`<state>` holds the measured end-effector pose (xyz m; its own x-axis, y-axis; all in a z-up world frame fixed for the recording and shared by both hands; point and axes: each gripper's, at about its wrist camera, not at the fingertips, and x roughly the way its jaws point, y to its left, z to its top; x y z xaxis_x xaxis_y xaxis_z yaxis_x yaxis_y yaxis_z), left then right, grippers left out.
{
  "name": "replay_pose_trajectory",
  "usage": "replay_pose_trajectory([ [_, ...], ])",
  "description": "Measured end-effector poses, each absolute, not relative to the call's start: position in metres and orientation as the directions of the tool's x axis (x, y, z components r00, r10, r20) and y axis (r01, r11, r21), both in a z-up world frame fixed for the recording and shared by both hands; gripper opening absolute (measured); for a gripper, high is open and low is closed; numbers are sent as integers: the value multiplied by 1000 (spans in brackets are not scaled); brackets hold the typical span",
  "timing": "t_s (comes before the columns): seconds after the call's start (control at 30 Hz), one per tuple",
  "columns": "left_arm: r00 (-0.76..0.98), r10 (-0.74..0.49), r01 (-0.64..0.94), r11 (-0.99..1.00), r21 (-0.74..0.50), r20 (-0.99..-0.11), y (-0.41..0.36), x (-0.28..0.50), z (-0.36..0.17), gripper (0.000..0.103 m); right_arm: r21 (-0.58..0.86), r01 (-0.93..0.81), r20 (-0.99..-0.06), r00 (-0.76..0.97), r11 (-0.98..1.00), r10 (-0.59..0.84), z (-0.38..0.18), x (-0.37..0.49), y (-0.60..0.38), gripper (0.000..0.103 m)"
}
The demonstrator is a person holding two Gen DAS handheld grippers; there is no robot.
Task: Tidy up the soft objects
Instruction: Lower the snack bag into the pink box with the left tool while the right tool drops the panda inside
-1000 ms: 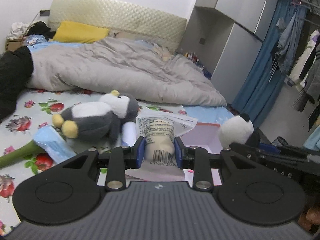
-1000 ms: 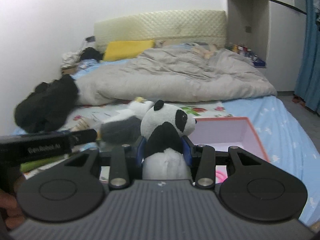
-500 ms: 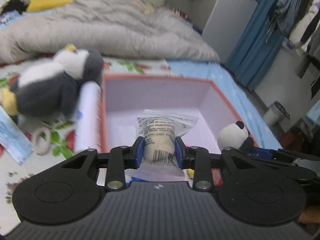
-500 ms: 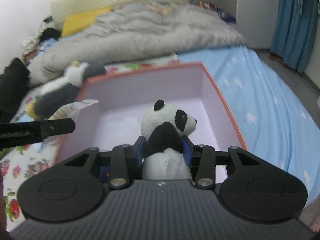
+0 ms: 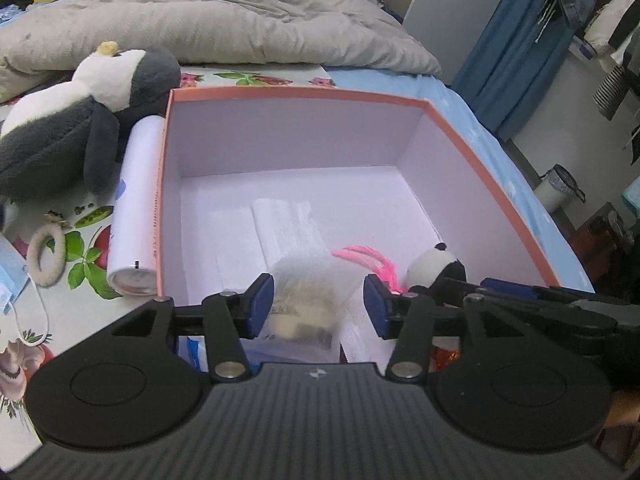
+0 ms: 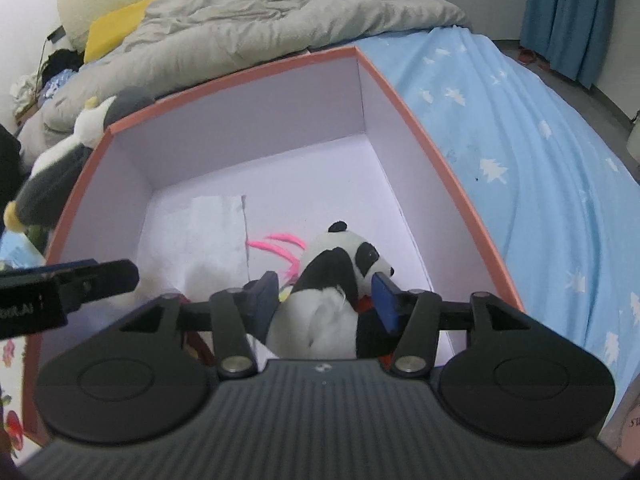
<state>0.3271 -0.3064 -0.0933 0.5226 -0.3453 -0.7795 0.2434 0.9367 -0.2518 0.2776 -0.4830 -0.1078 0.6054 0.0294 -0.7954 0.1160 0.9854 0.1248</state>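
Both grippers have come down over the box (image 5: 492,160), and their jaws have just been opening. The left gripper (image 5: 319,307) stands parted around the blurred packet (image 5: 306,308); the right gripper (image 6: 326,300) stands loose around the panda (image 6: 340,280), inside the box.

Left claw (image 5: 319,308) is sitting over the pink-rimmed box (image 5: 296,94), jaws just opening; blurred clear packet (image 5: 306,308) is lying between the pads, not pinched. Panda plush (image 5: 434,266) is sitting by the box's right wall, penguin plush (image 5: 80,116) lying outside left.
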Motion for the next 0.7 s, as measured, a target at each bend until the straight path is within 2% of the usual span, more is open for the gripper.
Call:
replay_pose_trajectory([
  [0.3,591,-347,240,938,-252,-728,-285,294,-46,56,155,108,-749,661,982,45,-74,257,-482,54],
  [0.7,693,-342,230,939,-255,-635,-227,217,22,56,180,56,-642,763,982,74,-5,190,-442,54],
])
